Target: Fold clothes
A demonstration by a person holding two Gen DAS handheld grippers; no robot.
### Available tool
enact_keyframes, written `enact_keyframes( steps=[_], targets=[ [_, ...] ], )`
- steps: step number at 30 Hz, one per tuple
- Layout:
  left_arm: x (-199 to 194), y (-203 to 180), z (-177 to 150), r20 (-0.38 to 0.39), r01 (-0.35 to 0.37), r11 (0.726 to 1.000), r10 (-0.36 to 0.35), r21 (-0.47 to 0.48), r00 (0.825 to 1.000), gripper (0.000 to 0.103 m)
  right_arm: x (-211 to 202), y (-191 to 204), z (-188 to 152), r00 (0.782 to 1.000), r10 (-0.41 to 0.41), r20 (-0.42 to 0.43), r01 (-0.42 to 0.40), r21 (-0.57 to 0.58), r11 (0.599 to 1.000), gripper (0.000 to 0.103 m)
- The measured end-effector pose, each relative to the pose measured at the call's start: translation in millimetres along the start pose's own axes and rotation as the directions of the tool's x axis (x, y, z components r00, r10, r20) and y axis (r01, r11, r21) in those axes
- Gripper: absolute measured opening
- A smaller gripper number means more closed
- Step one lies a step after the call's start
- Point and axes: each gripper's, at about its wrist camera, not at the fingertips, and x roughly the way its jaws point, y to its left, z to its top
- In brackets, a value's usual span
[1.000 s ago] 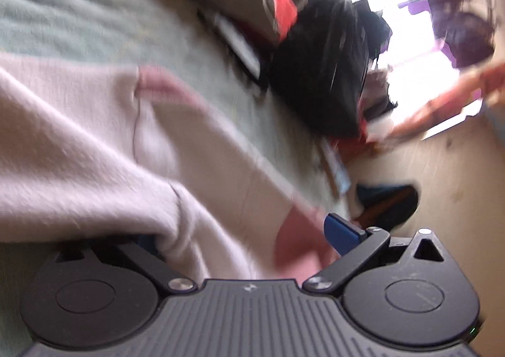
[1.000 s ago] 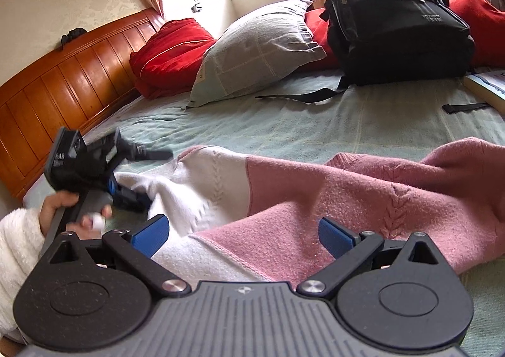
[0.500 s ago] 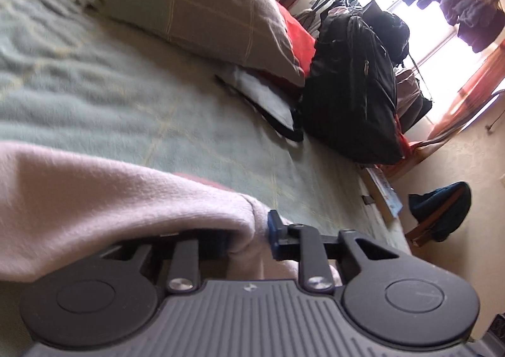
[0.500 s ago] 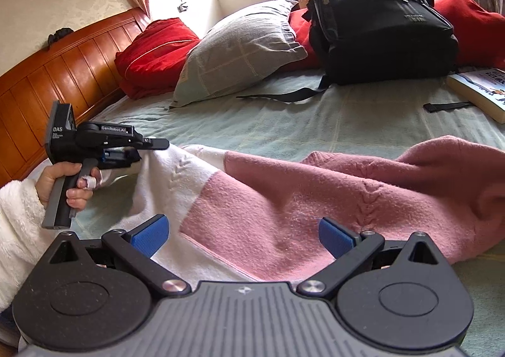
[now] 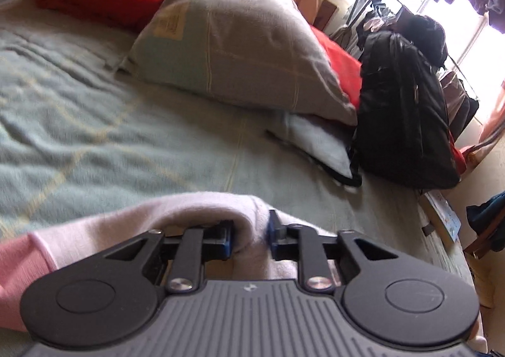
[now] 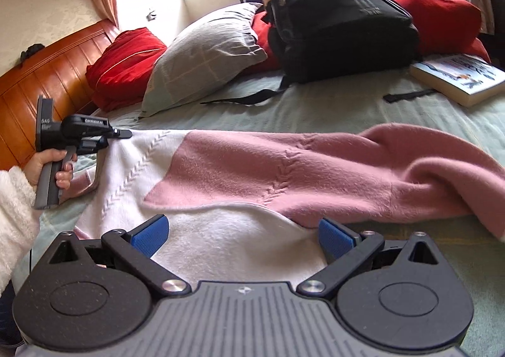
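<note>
At the frame's left, the left gripper [image 6: 121, 134] pinches the pink-and-white sweater [image 6: 284, 167], likely to lift it; bottom centre, the right gripper [image 6: 241, 235] gapes, empty.

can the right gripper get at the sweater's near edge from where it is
Probably yes. The right gripper is open, its blue pads either side of the sweater hem, nothing in between. The left gripper is shut on a far corner, well clear.

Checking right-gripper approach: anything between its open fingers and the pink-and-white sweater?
Nothing visible. The right gripper is open, with the pink-and-white knitted sweater lying directly between and ahead of its blue pads. The left gripper already pinches the sweater's white edge.
</note>
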Motion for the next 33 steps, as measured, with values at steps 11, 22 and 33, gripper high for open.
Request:
enact_keyframes(
  steps=[11,22,33],
  targets=[
    [-64.6,-45.0,-59.2,-0.098,0.024,0.968,0.001,0.25,0.995,0.074,5.3,-27.3,-24.6,0.997,0.007,-0.074,-0.001,0.08,0.997,0.103],
    [-147.0,-90.7,-157.8,-0.164,0.048,0.897,0.028,0.44,0.986,0.084,39.9,-60.7,-25.4,0.976,0.207,-0.069,-0.191,0.19,0.963,0.103],
    [-188.1,-106.8,-222.4,-0.144,-0.02,0.839,0.117,0.543,0.983,0.085,0.4,-28.9,-45.3,0.874,0.463,-0.144,-0.426,0.23,0.875,0.103]
  ],
)
